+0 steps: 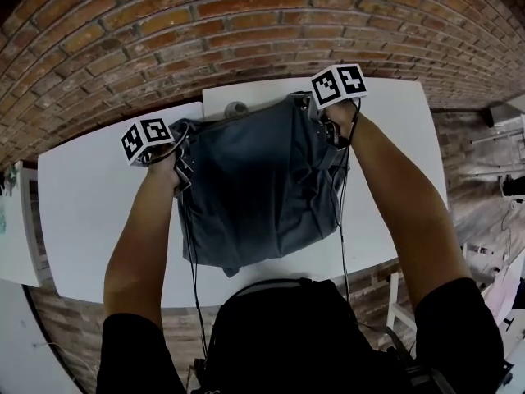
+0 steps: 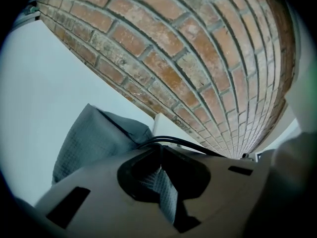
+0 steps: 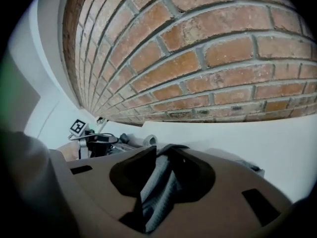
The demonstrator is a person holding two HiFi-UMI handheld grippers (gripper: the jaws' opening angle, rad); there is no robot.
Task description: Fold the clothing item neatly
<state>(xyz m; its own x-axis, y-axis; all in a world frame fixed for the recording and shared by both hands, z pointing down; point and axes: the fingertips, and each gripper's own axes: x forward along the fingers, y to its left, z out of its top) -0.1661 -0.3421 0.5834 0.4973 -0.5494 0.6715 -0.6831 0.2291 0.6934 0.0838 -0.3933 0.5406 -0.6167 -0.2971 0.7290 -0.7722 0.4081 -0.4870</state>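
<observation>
A dark grey garment [image 1: 258, 187] lies spread on the white table [image 1: 90, 220], its far edge lifted between both grippers. My left gripper [image 1: 182, 144] is at the garment's far left corner; in the left gripper view [image 2: 159, 157] its jaws are shut on a thin fold of the grey cloth [image 2: 91, 138]. At the far right corner is my right gripper [image 1: 318, 115]; in the right gripper view [image 3: 159, 158] a thick bunch of the cloth [image 3: 158, 190] fills the narrow gap between its jaws. The near hem hangs close to the table's front edge.
A brick wall [image 1: 246, 23] runs right behind the table. A small grey round object [image 1: 235, 107] sits at the table's back edge, just beyond the garment. Cables trail from both grippers over the cloth. White furniture [image 1: 509, 162] stands at the right.
</observation>
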